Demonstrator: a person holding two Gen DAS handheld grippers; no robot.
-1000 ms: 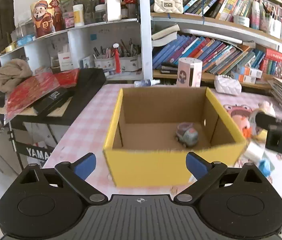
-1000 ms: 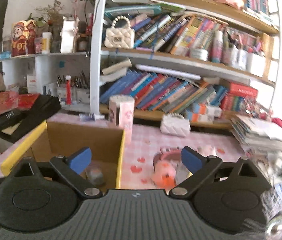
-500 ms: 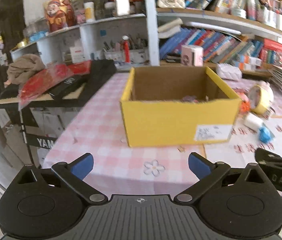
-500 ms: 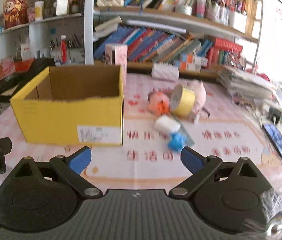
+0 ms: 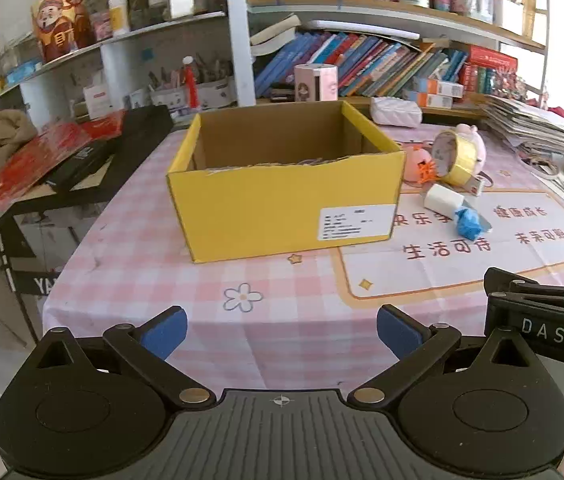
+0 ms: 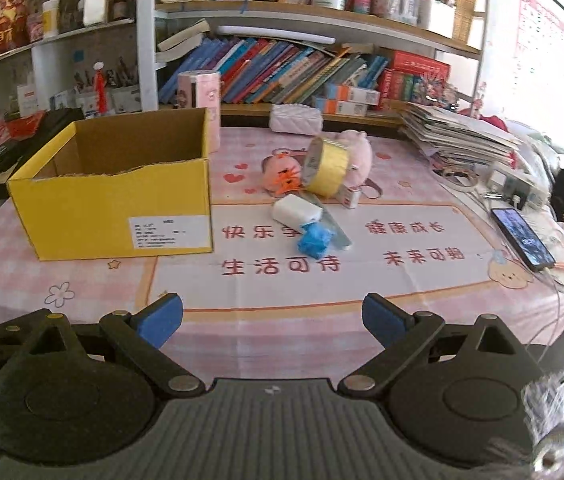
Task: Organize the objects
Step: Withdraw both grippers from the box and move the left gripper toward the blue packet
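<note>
Both grippers hang back at the near bench edge, in front of the yellow cardboard box point(image 6: 114, 204), so the step looks like choosing the next item. The loose pile lies right of the box: gold tape roll point(image 6: 325, 166), white block point(image 6: 297, 209), crumpled blue piece point(image 6: 315, 241). Left gripper point(image 5: 282, 330) and right gripper point(image 6: 272, 318) have fingers spread wide, holding nothing; the next move calls for reaching to that pile

The box point(image 6: 114, 196) is sitting on the table point(image 6: 361, 280). Right of the box, the tape roll point(image 6: 325, 166), plush toys point(image 6: 355, 156) and a crumpled bag point(image 6: 315, 240) are lying. Behind the box, books point(image 6: 282, 72) are standing on a shelf.
</note>
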